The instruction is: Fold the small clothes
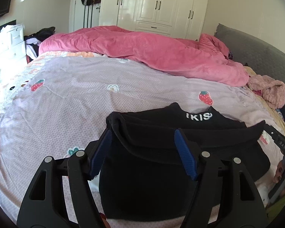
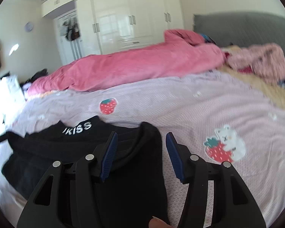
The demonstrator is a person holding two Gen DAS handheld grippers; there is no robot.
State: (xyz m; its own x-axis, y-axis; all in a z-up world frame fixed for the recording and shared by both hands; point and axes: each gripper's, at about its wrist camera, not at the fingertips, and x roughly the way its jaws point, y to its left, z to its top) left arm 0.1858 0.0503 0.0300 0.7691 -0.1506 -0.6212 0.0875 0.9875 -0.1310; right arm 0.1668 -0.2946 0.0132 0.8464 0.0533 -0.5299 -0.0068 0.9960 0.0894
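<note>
A small black garment (image 1: 153, 163) with white lettering on its collar lies on the lilac strawberry-print bedsheet (image 1: 70, 102). It also shows in the right wrist view (image 2: 127, 171). My left gripper (image 1: 142, 133) is open, its blue pads (image 1: 102, 152) spread over the garment's left end, a fold of cloth between them. My right gripper (image 2: 141, 136) is open over the garment's right end, the cloth edge lying between its pads (image 2: 109, 155). The right gripper's body shows at the right edge of the left wrist view (image 1: 279, 142).
A rumpled pink duvet (image 1: 142, 51) lies across the far side of the bed. A fuzzy pink garment (image 1: 267, 91) sits by the grey headboard (image 1: 256, 45). White drawers (image 1: 7, 45) stand at the left, a white wardrobe (image 1: 157, 5) behind.
</note>
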